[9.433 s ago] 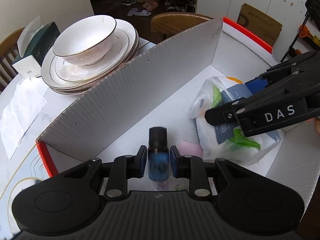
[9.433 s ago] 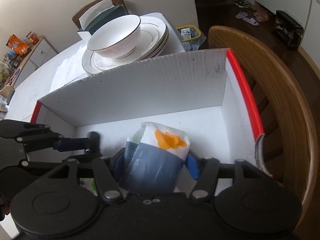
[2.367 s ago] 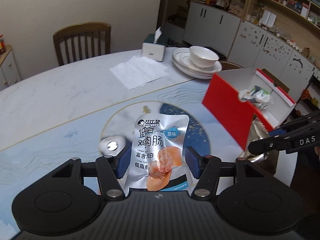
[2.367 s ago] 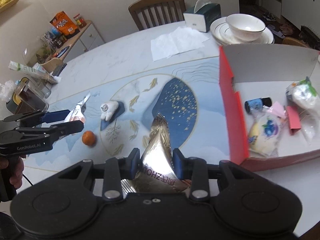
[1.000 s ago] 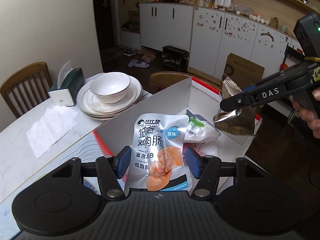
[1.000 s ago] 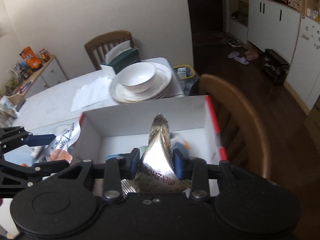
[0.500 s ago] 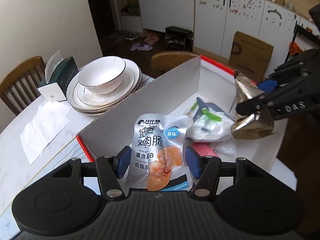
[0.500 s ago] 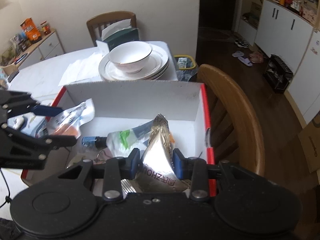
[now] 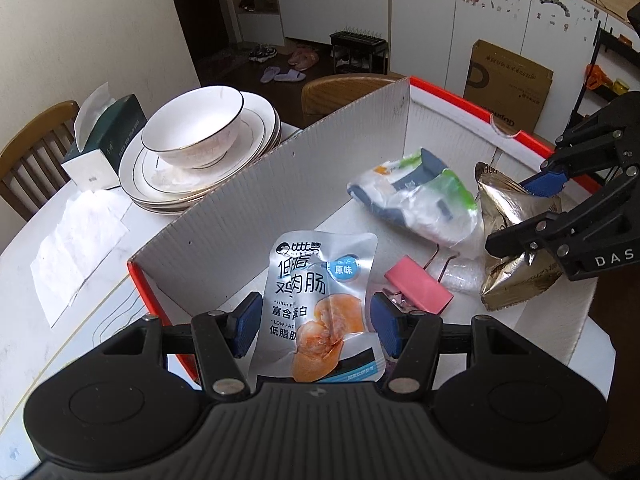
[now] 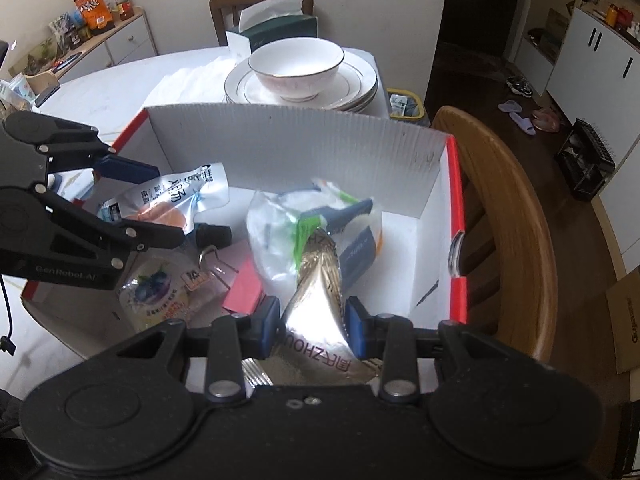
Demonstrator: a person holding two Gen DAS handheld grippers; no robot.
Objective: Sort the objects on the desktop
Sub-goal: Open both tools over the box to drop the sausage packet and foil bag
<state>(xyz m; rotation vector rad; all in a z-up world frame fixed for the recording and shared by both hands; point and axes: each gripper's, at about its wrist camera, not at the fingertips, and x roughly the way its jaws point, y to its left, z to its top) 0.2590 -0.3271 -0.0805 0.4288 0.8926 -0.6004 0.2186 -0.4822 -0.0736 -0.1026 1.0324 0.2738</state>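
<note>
While tilted down over box [image 10: 288,140], both claws grip pouches, apparently above contents.

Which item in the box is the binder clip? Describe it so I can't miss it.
Look inside the red-edged white corrugated box. On its floor, beside the clear plastic bag, lies the pink binder clip: the only flat pink block, with thin wire handles.

Left gripper [image 9: 316,322] angled steeply downward, blue pads [image 9: 247,323] closed on a silver pouch [image 9: 320,300], right gripper [image 10: 311,327] likewise pitched down, jaws clamped on a gold packet [image 10: 316,312]
</note>
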